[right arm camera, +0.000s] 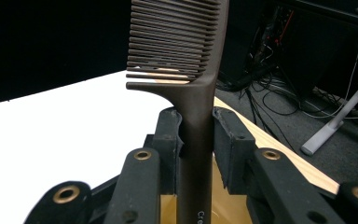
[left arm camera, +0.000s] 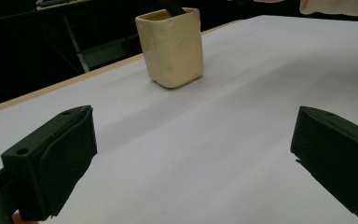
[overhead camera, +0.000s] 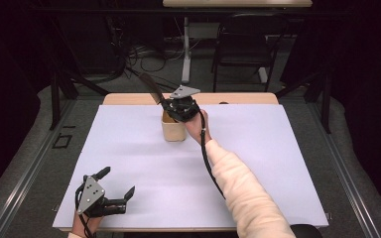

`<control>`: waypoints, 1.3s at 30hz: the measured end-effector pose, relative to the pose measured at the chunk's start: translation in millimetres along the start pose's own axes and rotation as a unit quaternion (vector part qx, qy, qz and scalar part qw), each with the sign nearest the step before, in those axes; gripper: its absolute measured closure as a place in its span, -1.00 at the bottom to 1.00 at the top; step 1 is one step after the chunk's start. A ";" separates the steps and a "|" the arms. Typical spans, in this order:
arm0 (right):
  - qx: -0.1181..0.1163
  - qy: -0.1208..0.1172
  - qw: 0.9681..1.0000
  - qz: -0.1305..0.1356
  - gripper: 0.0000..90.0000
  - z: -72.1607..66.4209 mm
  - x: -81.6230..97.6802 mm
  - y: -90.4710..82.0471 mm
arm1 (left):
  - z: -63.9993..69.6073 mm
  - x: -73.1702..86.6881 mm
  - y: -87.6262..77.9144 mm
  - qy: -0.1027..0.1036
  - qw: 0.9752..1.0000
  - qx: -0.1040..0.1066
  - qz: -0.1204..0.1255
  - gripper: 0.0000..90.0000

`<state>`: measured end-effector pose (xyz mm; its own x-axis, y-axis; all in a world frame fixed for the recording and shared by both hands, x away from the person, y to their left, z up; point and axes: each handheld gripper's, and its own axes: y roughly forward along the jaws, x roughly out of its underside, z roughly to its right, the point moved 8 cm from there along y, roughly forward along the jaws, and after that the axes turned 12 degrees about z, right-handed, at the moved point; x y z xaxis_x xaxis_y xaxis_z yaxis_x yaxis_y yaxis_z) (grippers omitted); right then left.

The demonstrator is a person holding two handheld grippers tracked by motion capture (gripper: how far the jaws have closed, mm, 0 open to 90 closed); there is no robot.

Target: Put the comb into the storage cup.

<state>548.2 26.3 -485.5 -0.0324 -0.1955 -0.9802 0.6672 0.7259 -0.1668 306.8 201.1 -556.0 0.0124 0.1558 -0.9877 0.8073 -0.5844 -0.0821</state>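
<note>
Dark brown plastic comb (right arm camera: 186, 70), teeth up, handle down in cream squarish cup (left arm camera: 171, 49), upright, far-mid white counter (overhead camera: 129, 148).

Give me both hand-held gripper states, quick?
Left hand-held gripper: open, empty.
Right hand-held gripper: shut on the comb, above the cup.

Left claw (overhead camera: 116, 184) resting low with jaws spread wide apart and nothing between, right claw (overhead camera: 164, 105) raised on an outstretched forearm (overhead camera: 238, 183), pads clamped tight from either side.
</note>
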 end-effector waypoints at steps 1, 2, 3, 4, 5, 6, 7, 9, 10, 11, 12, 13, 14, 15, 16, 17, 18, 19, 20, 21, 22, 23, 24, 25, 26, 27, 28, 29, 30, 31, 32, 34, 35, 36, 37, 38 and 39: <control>-0.001 0.000 1.000 -0.002 0.59 -0.6 0.5 0.0 | -0.1 0.2 0.0 0.000 1.000 0.000 -0.001 -0.99; -0.001 -0.001 1.000 -0.002 0.59 -0.8 0.8 0.0 | -0.3 0.2 0.0 -0.002 1.000 -0.001 0.000 -0.99; -0.002 -0.001 1.000 -0.002 0.59 -0.9 1.0 0.0 | -0.4 0.0 0.0 -0.002 1.000 -0.002 0.001 -0.99; -0.002 -0.001 1.000 -0.002 0.59 -1.0 1.4 -0.3 | -0.3 -0.1 -0.1 -0.002 1.000 -0.001 0.001 -0.99; -0.003 -0.001 1.000 -0.004 0.59 -0.9 2.0 -0.4 | 0.1 -0.2 -0.1 -0.001 1.000 0.000 0.001 -0.99; -0.002 -0.001 1.000 -0.005 0.59 -1.0 2.7 -0.3 | -0.1 -0.1 -0.1 0.001 1.000 0.001 0.000 -0.99; -0.003 -0.002 1.000 -0.006 0.59 -1.0 3.4 -0.5 | -0.2 0.1 -0.1 -0.001 1.000 0.000 0.000 -0.99; -0.002 0.001 1.000 -0.007 0.59 -0.4 4.4 -0.7 | -0.3 -0.1 -0.1 -0.002 1.000 -0.002 0.001 -0.99; -0.002 0.002 1.000 -0.008 0.59 0.0 5.2 -1.1 | -0.1 -0.2 -0.1 -0.001 1.000 -0.001 0.001 -0.99; -0.002 0.001 1.000 -0.007 0.59 0.4 5.8 -1.1 | 0.0 0.0 -0.1 0.000 1.000 0.001 0.000 -0.99; -0.001 0.000 1.000 -0.008 0.59 0.8 6.2 -1.3 | -0.1 0.2 0.1 -0.001 1.000 0.000 0.000 -0.99; 0.000 0.000 1.000 -0.008 0.59 1.3 6.2 -1.7 | -0.6 0.3 -0.1 -0.002 1.000 -0.002 -0.001 -0.99; 0.000 0.001 1.000 -0.007 0.59 1.7 6.2 -2.1 | -0.7 0.2 0.0 -0.003 1.000 -0.002 0.000 -0.99; 0.000 0.003 1.000 -0.006 0.59 2.1 6.3 -2.2 | -0.5 0.1 0.0 -0.002 1.000 -0.002 0.000 -0.99; -0.001 0.004 1.000 -0.007 0.59 1.9 6.9 -2.3 | -0.1 0.1 0.1 -0.001 1.000 0.000 0.000 -0.99; -0.001 0.002 1.000 -0.009 0.59 1.7 7.6 -2.2 | 0.0 0.2 0.1 -0.001 1.000 0.000 -0.001 -0.99; -0.002 0.000 1.000 -0.012 0.59 1.4 8.4 -2.1 | -0.2 0.2 0.2 -0.001 1.000 0.000 0.000 -0.99; -0.003 0.000 1.000 -0.011 0.59 1.2 8.8 -1.8 | -0.4 0.2 0.1 -0.002 1.000 -0.001 0.000 -0.99; -0.002 0.001 1.000 -0.013 0.59 1.4 9.6 -1.9 | -0.3 0.1 0.1 -0.002 1.000 -0.001 0.000 -0.99; -0.002 0.004 1.000 -0.015 0.59 1.2 10.7 -1.9 | -0.2 0.1 0.1 -0.001 1.000 -0.001 0.000 -0.99; -0.002 0.004 1.000 -0.015 0.59 1.2 11.5 -1.4 | -0.2 0.2 0.2 -0.001 1.000 -0.001 -0.001 -0.99; -0.002 0.003 1.000 -0.017 0.59 1.1 12.6 -1.1 | -0.3 0.3 0.3 -0.002 1.000 -0.002 -0.001 -0.99; -0.002 0.002 1.000 -0.021 0.59 1.4 13.7 -0.9 | -0.5 0.4 0.3 -0.003 1.000 -0.002 -0.001 -0.99; -0.001 0.004 1.000 -0.021 0.59 1.5 14.5 -0.6 | -0.6 0.4 0.2 -0.002 1.000 -0.002 -0.001 -0.99; -0.001 0.006 1.000 -0.022 0.59 1.6 15.5 -0.5 | -0.6 0.2 0.1 -0.003 1.000 -0.003 0.000 -0.99; -0.001 0.005 1.000 -0.024 0.59 1.9 16.5 -0.3 | -0.5 0.1 0.0 -0.002 1.000 -0.002 0.000 -0.99; -0.001 0.006 1.000 -0.026 0.59 2.0 17.6 -0.2 | -0.5 0.3 0.2 -0.003 1.000 -0.002 0.000 -0.99; -0.001 0.005 1.000 -0.028 0.59 2.3 18.5 -0.2 | -0.7 0.4 0.2 -0.003 1.000 -0.003 -0.001 -0.99; -0.002 0.005 1.000 -0.031 0.59 2.3 19.5 -0.4 | -0.7 0.4 0.3 -0.003 1.000 -0.003 -0.001 -0.99; -0.003 0.005 0.999 -0.031 0.59 2.3 20.4 -0.1 | -0.5 0.4 0.3 -0.003 1.000 -0.003 -0.001 -0.99; -0.003 0.003 0.999 -0.034 0.59 2.3 21.4 0.0 | -0.5 0.3 0.2 -0.002 1.000 -0.002 -0.001 -0.99; -0.005 0.002 0.999 -0.037 0.59 2.0 23.0 0.1 | -0.5 0.4 0.5 -0.003 1.000 -0.002 -0.001 -0.99; -0.006 0.001 0.999 -0.039 0.59 2.0 23.7 0.2 | -0.4 0.4 0.7 -0.002 1.000 -0.002 -0.001 -0.99; -0.005 0.003 0.999 -0.041 0.59 2.0 24.5 0.4 | -0.4 0.4 0.7 -0.002 1.000 -0.002 -0.001 -0.99; -0.005 0.004 0.999 -0.042 0.59 2.1 24.9 0.5 | -0.4 0.3 0.6 -0.002 1.000 -0.002 -0.001 -0.99; -0.007 0.005 0.999 -0.044 0.59 1.9 25.5 0.4 | -0.4 0.4 0.6 -0.002 1.000 -0.001 -0.001 -0.99; -0.006 0.006 0.999 -0.045 0.59 1.8 26.2 0.9 | -0.5 0.4 0.6 -0.002 1.000 -0.001 -0.001 -0.99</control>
<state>549.2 20.7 -511.2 -0.0998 -0.2528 -0.9624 0.6517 0.7142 -0.2552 307.6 201.2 -556.4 0.0086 0.1539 -0.9880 0.8090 -0.5818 -0.0836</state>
